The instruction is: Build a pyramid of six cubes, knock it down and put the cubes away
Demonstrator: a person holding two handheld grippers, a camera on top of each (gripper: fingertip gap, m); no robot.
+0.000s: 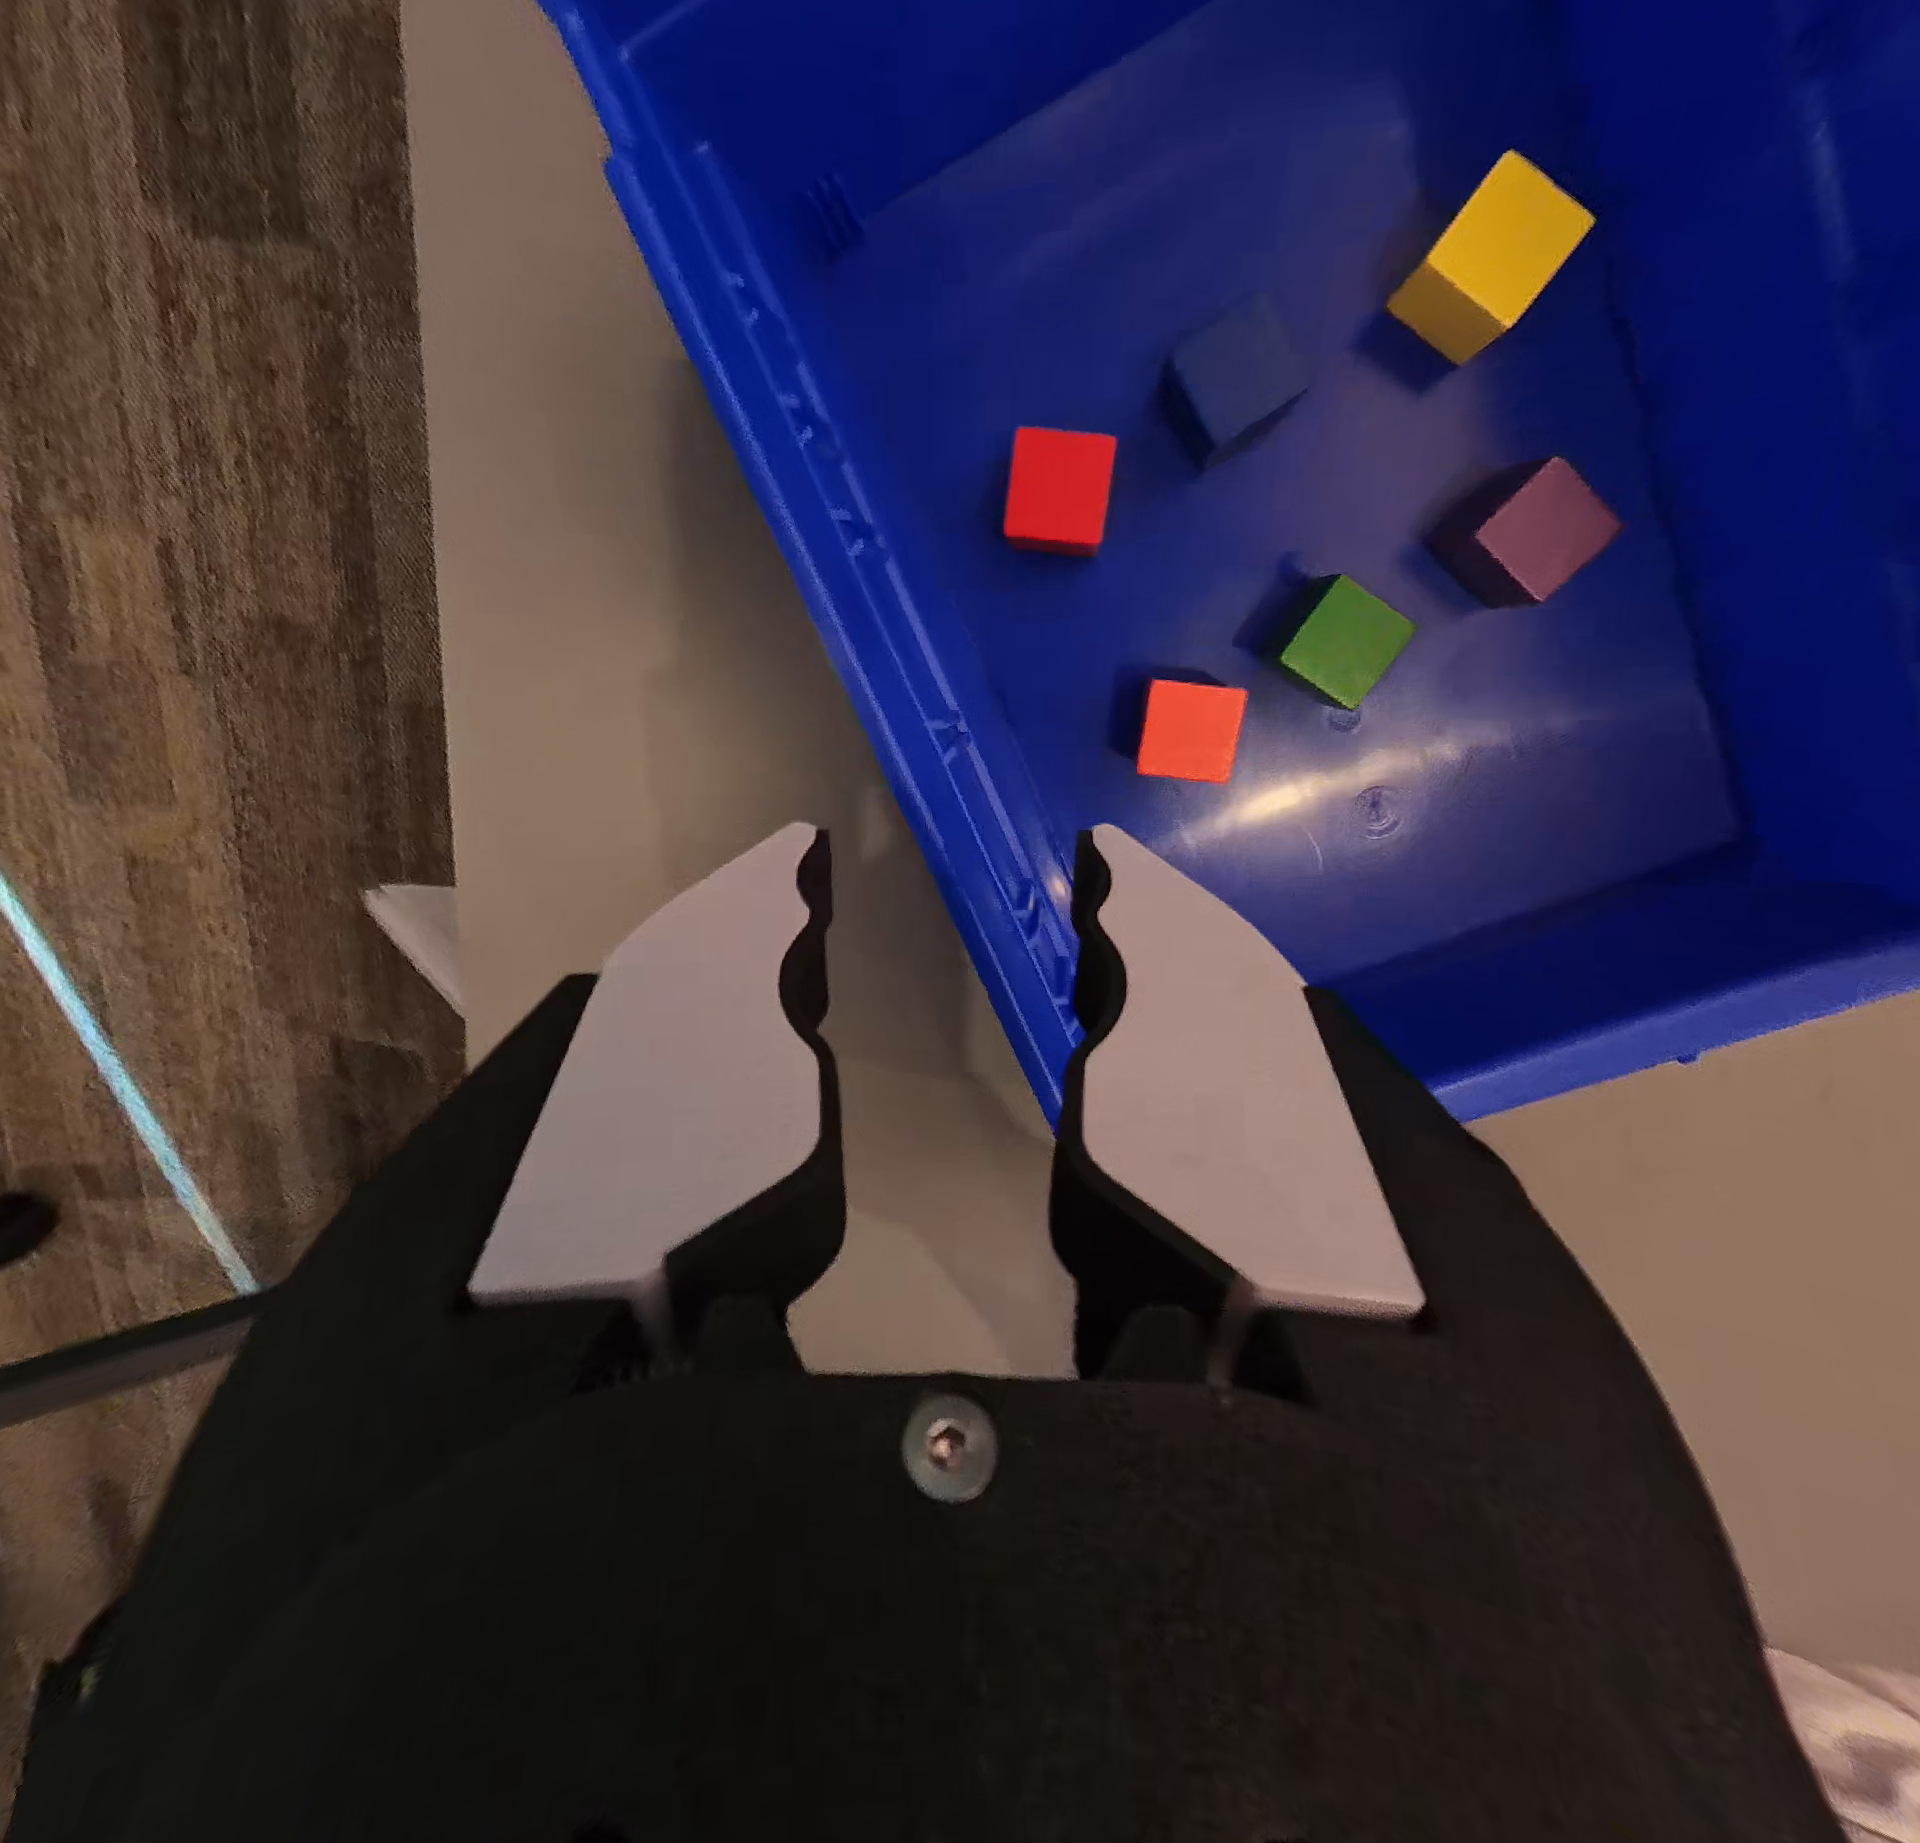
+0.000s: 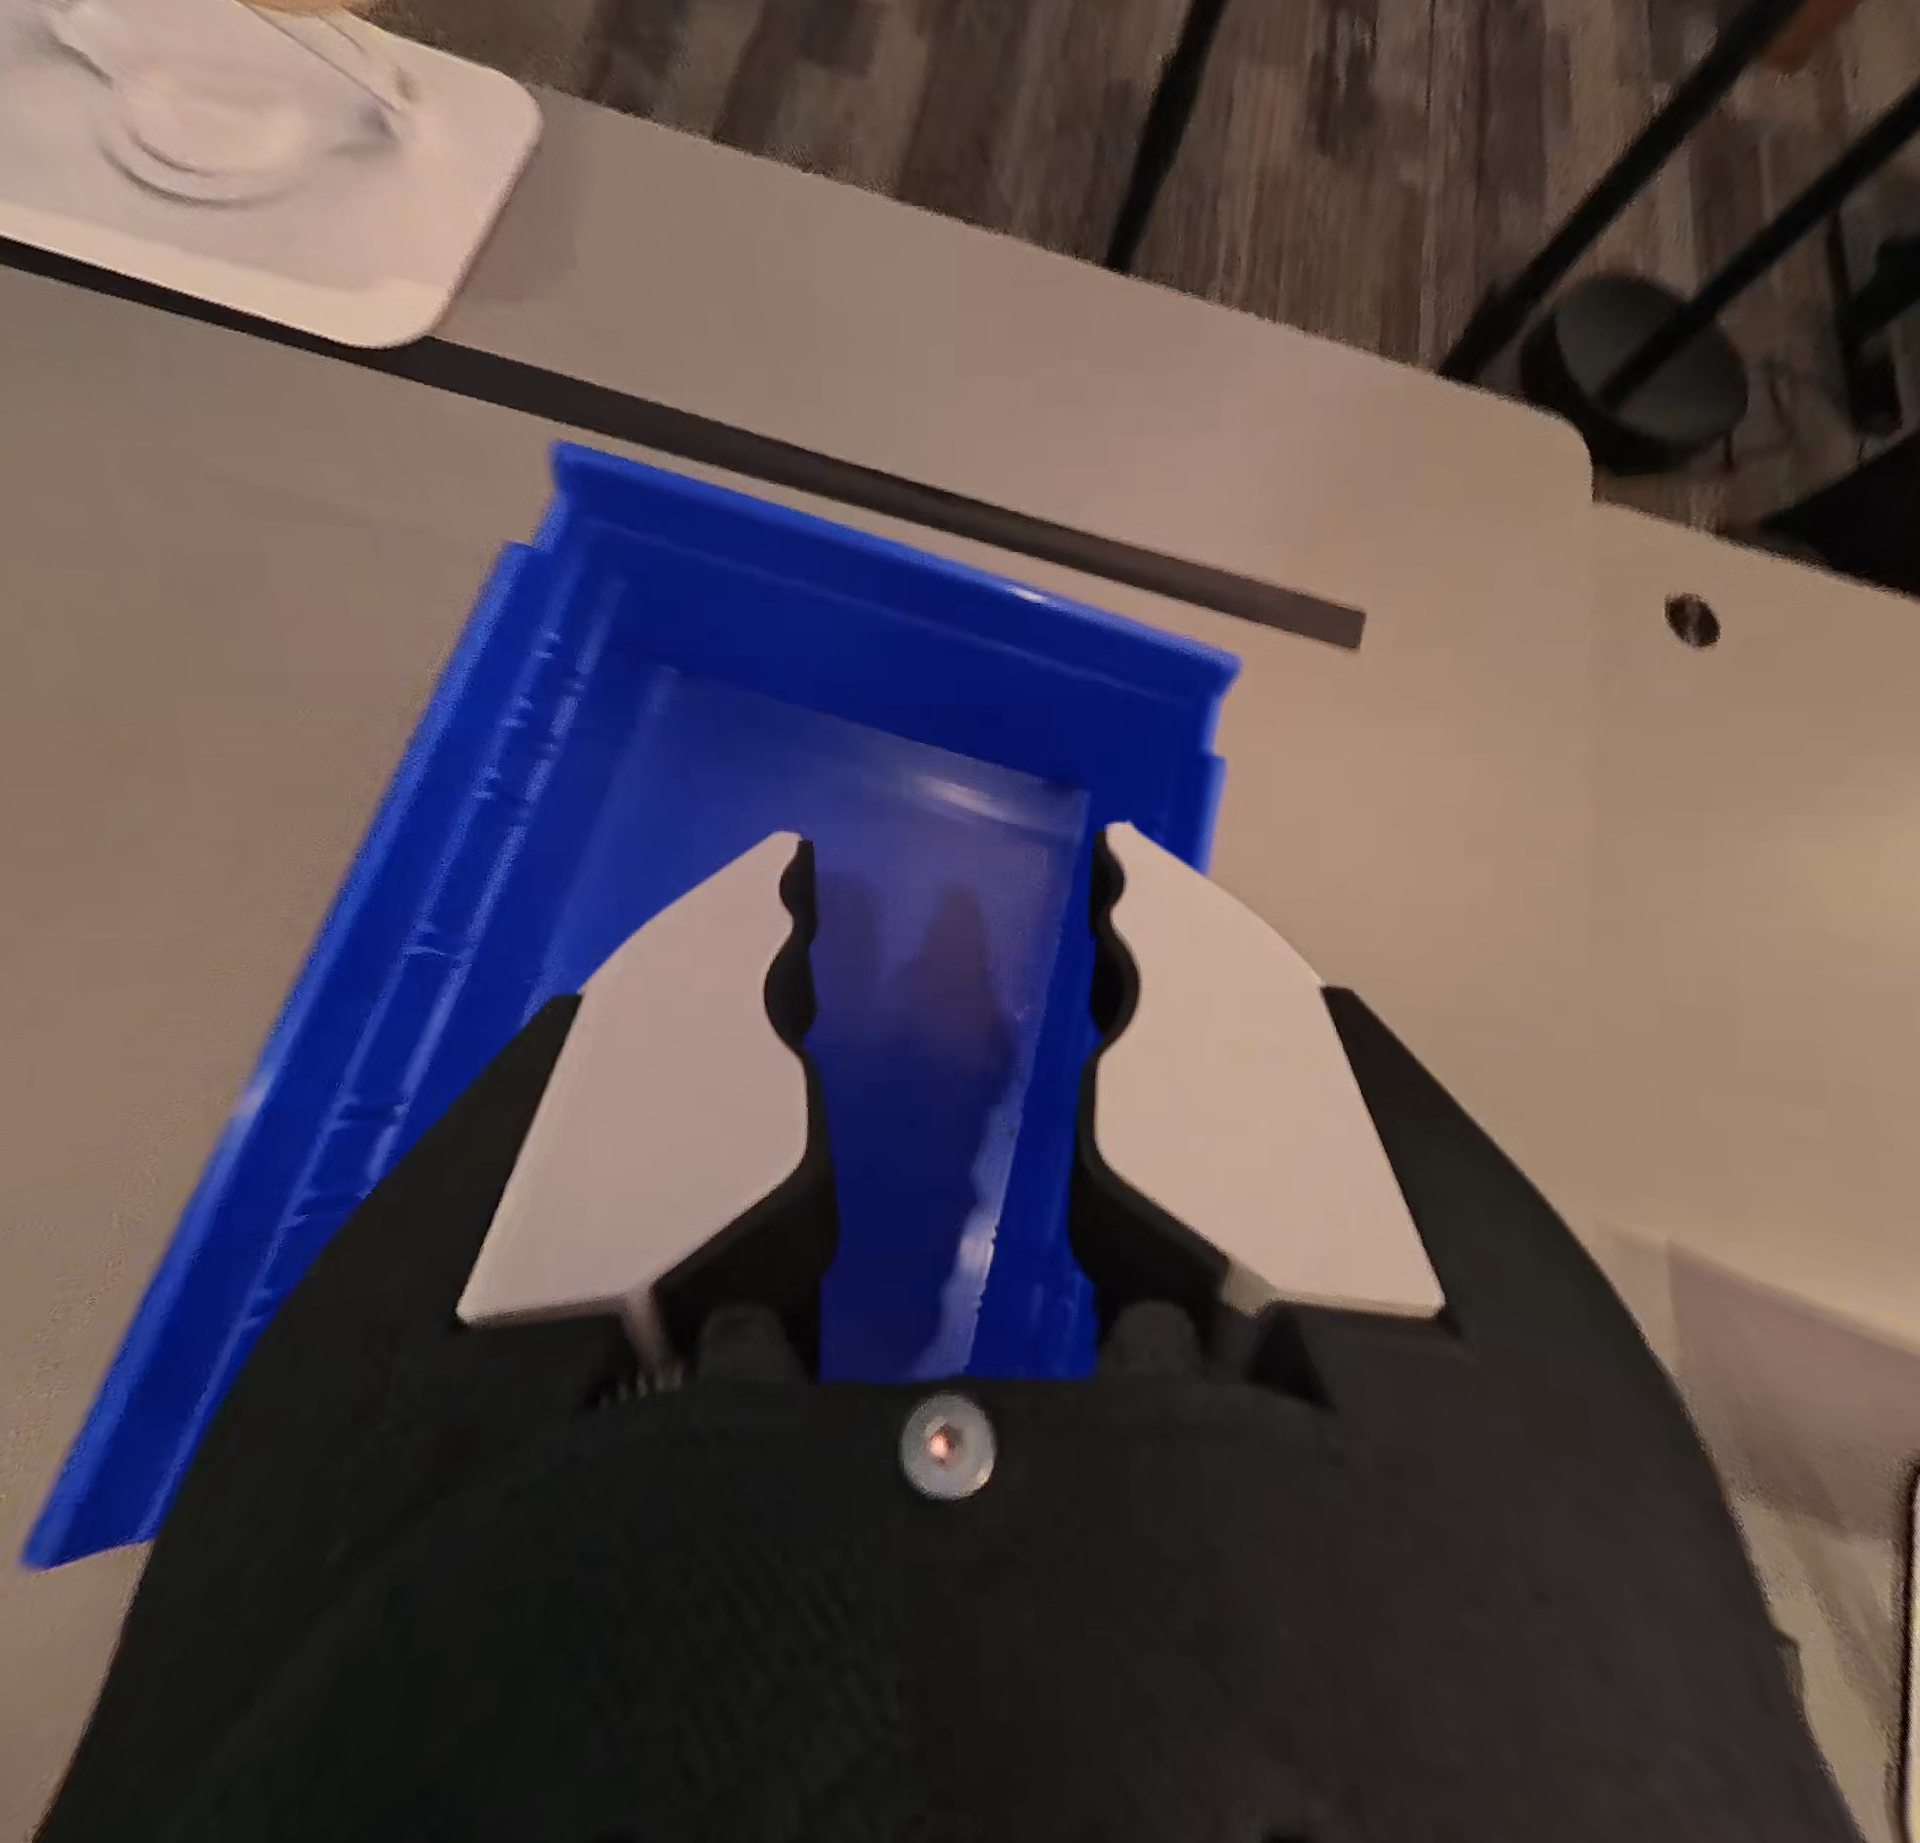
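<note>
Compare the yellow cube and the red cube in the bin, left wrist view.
The yellow cube lies toward the far side of the blue bin; the red cube lies nearer its left wall. Yellow sits turned diagonal in the view, red nearly square-on. Yellow looks larger. Both rest on the bin floor, apart from the others, ungripped.

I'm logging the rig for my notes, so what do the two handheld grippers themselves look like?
Both look alike. The left gripper and right gripper each have a wide matte black body, textured like printed plastic, with a silver screw at its centre. Two fingers carry flat pale grey outer plates and black, wavy-edged inner pads. No cables, markings or sleeves show.
</note>
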